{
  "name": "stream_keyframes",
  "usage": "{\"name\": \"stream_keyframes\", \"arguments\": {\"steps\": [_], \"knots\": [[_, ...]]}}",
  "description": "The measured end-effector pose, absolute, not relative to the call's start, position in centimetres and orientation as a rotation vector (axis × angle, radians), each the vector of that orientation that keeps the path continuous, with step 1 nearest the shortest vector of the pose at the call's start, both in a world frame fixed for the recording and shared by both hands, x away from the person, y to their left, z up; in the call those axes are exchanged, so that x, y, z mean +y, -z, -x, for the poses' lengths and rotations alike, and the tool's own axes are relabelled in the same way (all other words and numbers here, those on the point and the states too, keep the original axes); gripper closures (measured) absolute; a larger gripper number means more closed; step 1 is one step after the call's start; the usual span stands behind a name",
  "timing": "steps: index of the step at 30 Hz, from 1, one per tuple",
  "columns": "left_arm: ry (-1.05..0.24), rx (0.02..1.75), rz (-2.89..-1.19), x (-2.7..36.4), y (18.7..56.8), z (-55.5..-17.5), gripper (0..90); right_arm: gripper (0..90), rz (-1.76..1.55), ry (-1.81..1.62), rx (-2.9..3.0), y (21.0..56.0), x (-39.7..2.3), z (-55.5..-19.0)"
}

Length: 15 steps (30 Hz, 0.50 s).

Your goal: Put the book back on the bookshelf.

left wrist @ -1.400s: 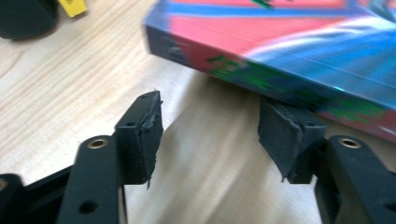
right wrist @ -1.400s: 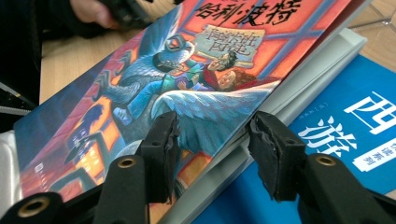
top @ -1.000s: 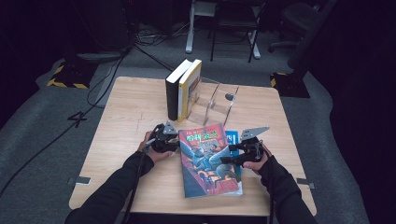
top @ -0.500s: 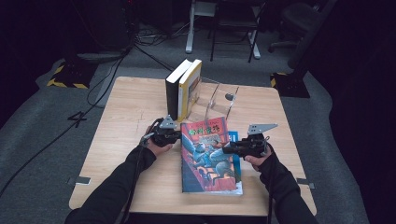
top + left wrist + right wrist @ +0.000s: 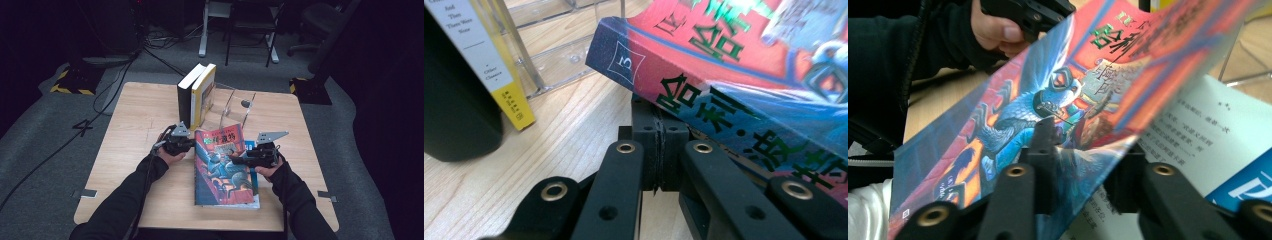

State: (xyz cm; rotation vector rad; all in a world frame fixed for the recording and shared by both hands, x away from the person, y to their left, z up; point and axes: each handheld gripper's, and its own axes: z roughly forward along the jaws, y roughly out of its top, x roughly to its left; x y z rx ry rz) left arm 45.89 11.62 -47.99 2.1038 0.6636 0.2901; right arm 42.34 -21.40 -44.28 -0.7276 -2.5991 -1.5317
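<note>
High view: near the table's (image 5: 130,125) front edge, the left gripper (image 5: 189,145), closed empty, props the book's (image 5: 222,170) spine, while the right gripper (image 5: 238,160) has just been closing on its lifted cover, shelving remaining.

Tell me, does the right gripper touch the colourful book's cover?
Touching: in the right gripper view, the right gripper has its jaws on either side of the colourful book's cover, pinching it.

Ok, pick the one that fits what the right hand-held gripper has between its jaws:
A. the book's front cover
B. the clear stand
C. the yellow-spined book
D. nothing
A: in the right gripper view the right hand-held gripper has one jaw above and one below the book's front cover, lifted off the printed page.
</note>
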Motion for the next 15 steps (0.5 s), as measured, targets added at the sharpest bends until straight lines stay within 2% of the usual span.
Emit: {"name": "stream_keyframes", "arguments": {"steps": [5, 7, 12, 15], "knots": [[-0.298, 0.712, -2.085, 11.9, 48.1, -46.2, 79.9, 79.3, 0.713, 1.588, -2.612, 43.9, -21.4, -41.7], [-0.273, 0.737, -2.062, 12.1, 48.2, -46.3, 73.0, 82.4, 0.696, 1.626, -2.609, 43.8, -21.4, -41.3], [-0.259, 0.743, -2.015, 12.5, 47.6, -46.7, 68.5, 84.4, 0.673, 1.681, -2.617, 43.5, -21.2, -40.8], [-0.271, 0.730, -2.008, 12.6, 46.7, -46.6, 69.8, 84.8, 0.666, 1.724, -2.621, 43.2, -21.2, -40.4]]}}
